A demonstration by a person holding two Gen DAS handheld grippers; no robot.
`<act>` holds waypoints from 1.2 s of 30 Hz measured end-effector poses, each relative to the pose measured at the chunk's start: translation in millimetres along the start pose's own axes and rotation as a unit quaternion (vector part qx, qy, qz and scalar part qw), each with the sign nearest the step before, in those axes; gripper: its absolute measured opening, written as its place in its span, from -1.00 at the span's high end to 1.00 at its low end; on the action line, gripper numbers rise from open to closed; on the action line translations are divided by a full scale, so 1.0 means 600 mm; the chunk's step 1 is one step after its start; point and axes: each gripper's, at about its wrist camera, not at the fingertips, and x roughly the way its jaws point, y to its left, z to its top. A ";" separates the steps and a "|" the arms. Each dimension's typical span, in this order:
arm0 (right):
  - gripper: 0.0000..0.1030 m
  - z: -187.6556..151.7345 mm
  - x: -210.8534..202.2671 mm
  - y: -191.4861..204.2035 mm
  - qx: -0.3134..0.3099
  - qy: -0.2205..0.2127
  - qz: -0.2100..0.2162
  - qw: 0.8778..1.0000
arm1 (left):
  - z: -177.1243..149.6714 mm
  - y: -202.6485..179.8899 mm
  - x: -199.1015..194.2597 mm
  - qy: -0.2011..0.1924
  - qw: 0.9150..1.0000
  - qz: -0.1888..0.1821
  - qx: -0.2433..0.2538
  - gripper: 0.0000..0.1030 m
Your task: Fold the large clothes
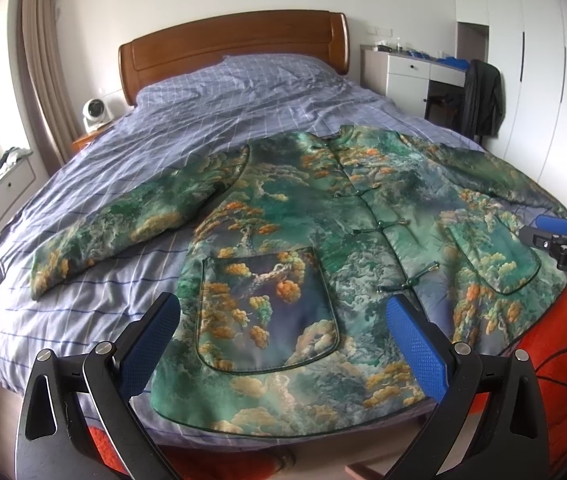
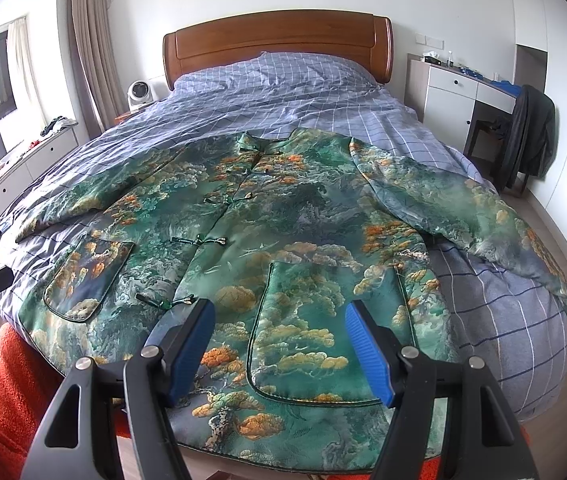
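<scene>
jacket [image 1: 323, 216] lies flat, buttoned, at the bed's [image 1: 131, 152] near edge, sleeves spread. left gripper [image 1: 283, 320] and right gripper [image 2: 279, 328] both released, hovering over the hem, empty. risk: slick padded fabric slips, or pads snag the sheet too.

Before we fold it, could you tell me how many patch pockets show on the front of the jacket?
2: one pocket on the jacket panel under the left gripper, the other pocket under the right gripper.

A home bedroom: bed [image 2: 483, 312], wooden headboard [image 2: 279, 36], curtains [image 2: 87, 40].
</scene>
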 end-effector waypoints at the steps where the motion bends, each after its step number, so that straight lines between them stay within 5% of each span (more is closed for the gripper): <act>1: -0.35 0.000 0.000 0.000 0.000 0.001 0.000 1.000 | -0.001 0.000 0.000 0.000 1.000 0.000 0.000 -0.99; 36: -0.34 -0.005 0.001 -0.003 0.002 0.001 0.001 1.000 | 0.008 0.006 -0.002 -0.003 1.000 0.002 -0.003 -0.99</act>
